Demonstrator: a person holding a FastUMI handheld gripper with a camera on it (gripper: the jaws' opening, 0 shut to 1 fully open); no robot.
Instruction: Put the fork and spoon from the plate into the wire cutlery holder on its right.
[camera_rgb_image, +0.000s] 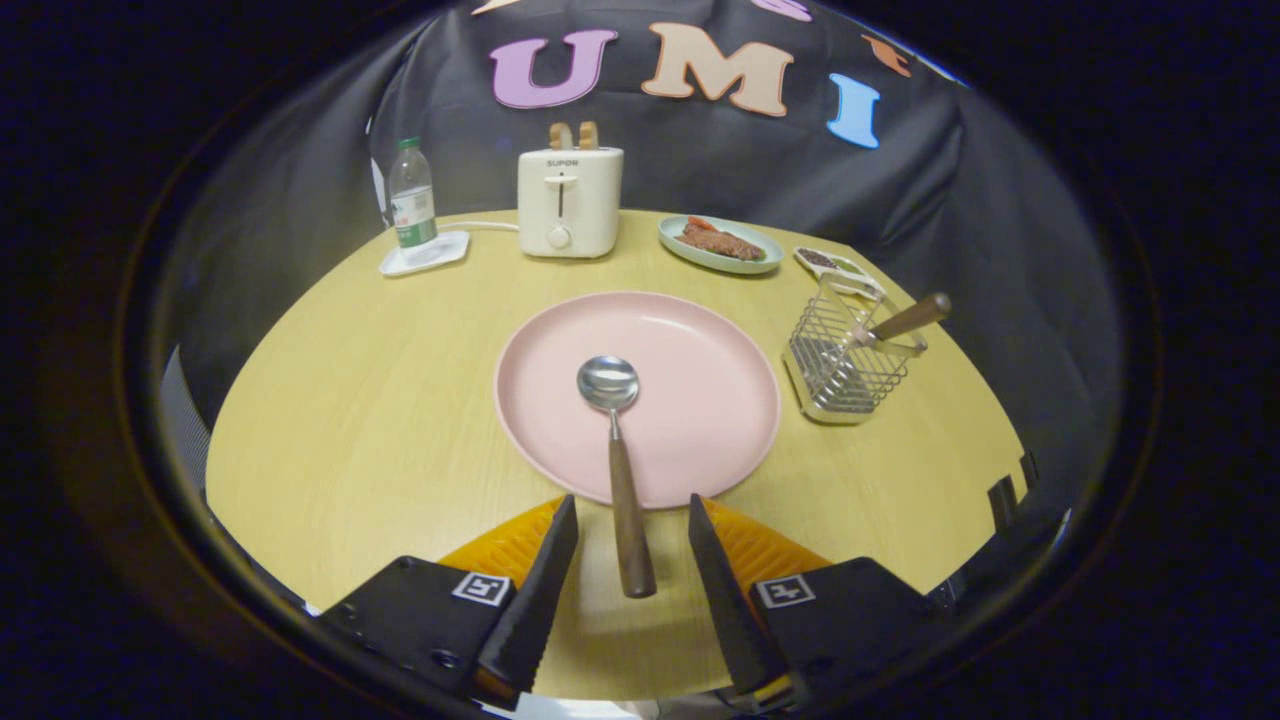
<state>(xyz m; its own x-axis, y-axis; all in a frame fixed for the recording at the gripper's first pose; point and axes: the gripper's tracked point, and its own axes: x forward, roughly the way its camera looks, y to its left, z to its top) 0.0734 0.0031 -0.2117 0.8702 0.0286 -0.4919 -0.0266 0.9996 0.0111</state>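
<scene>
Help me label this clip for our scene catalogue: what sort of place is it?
Likely a staged dining or breakfast table in a recording booth: a toaster, a pink plate with a spoon, and a wire cutlery holder. The gripper has open jaws flanking the spoon's handle.

Beyond, a toaster (570, 203), a bottle (412, 195), a food dish (720, 244) on the table (350, 400).

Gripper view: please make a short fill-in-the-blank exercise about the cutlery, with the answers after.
1. The spoon has its bowl on the pink ____.
2. Its wooden handle reaches off the rim and lies ____ the fingers of the open hand-held gripper.
3. A wooden-handled utensil already stands in the wire ____.

Answers: plate; between; cutlery holder
</scene>
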